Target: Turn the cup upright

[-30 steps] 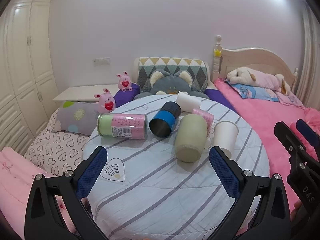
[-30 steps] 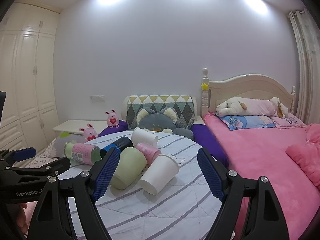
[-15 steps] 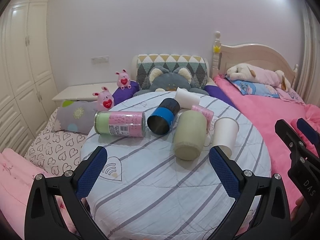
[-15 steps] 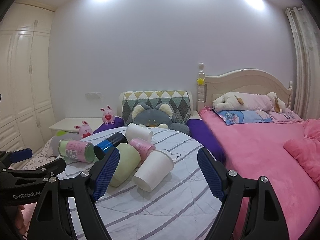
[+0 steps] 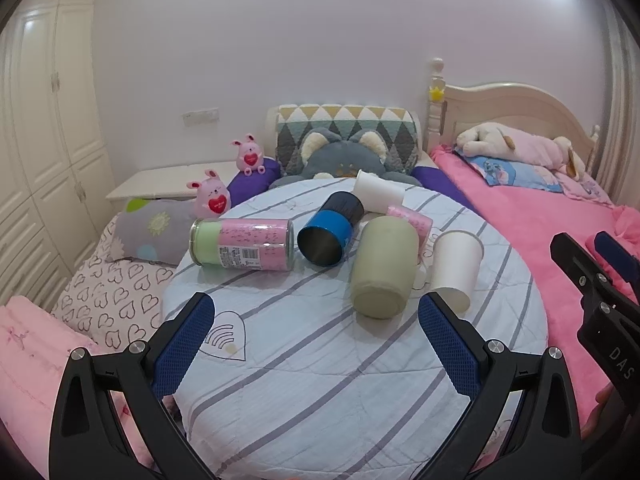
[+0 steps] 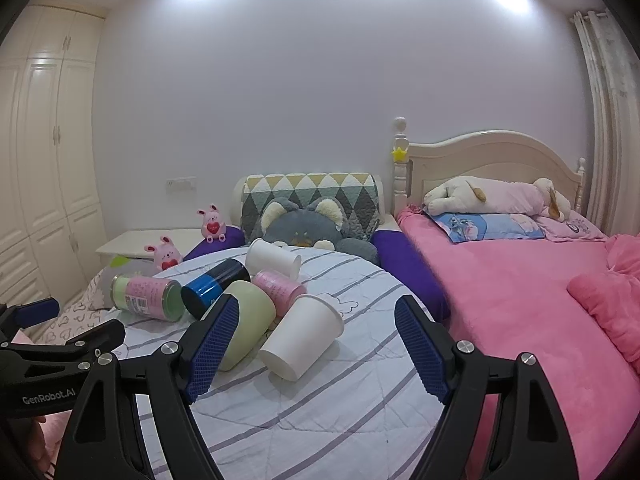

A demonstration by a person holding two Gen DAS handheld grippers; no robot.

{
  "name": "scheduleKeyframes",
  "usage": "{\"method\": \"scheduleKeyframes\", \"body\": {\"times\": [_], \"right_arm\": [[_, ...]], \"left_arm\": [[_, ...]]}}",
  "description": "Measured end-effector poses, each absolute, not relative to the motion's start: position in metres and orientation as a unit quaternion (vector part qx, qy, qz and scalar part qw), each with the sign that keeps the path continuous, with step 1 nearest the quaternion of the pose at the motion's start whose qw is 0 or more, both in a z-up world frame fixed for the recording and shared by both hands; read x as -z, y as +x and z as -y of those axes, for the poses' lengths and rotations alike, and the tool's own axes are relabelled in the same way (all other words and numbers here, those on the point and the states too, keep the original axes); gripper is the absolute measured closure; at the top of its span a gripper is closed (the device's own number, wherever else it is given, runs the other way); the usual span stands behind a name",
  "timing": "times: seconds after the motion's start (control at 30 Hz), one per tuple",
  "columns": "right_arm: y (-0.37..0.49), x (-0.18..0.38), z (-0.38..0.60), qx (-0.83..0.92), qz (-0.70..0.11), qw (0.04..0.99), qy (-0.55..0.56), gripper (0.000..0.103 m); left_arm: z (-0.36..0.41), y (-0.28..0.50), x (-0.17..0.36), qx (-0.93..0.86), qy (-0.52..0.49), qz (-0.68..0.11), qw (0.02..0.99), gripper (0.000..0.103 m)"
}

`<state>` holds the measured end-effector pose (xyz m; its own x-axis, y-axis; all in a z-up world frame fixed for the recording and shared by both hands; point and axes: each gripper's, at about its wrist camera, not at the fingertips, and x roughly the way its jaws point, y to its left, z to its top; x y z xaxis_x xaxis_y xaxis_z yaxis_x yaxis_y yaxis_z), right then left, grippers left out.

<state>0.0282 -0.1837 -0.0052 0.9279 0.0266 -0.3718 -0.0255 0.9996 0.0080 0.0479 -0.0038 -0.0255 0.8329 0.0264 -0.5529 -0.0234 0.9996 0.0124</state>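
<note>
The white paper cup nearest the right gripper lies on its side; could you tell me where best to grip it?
Probably across the middle of the white paper cup's tapered wall, the right gripper coming from the near side. Its base points toward the camera, and the green cup crowds its left.

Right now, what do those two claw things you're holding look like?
Both are black plastic frames with silver screws and two fingers tipped with blue textured pads. The left gripper reads "GenRobot.AI" on its side; the right gripper shows the letters "DAS". No cables show.
</note>
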Motion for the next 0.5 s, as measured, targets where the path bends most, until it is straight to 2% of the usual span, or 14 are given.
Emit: {"method": "scheduleKeyframes", "body": {"times": [0.5], "right_arm": [[0.055, 0.013, 0.159, -0.061, -0.206, 0.976, -0.032, 0.021]], "left_arm": [[-0.045, 0.087, 0.037, -0.021, -0.130, -0.358, 0.924, 0.000]]}}
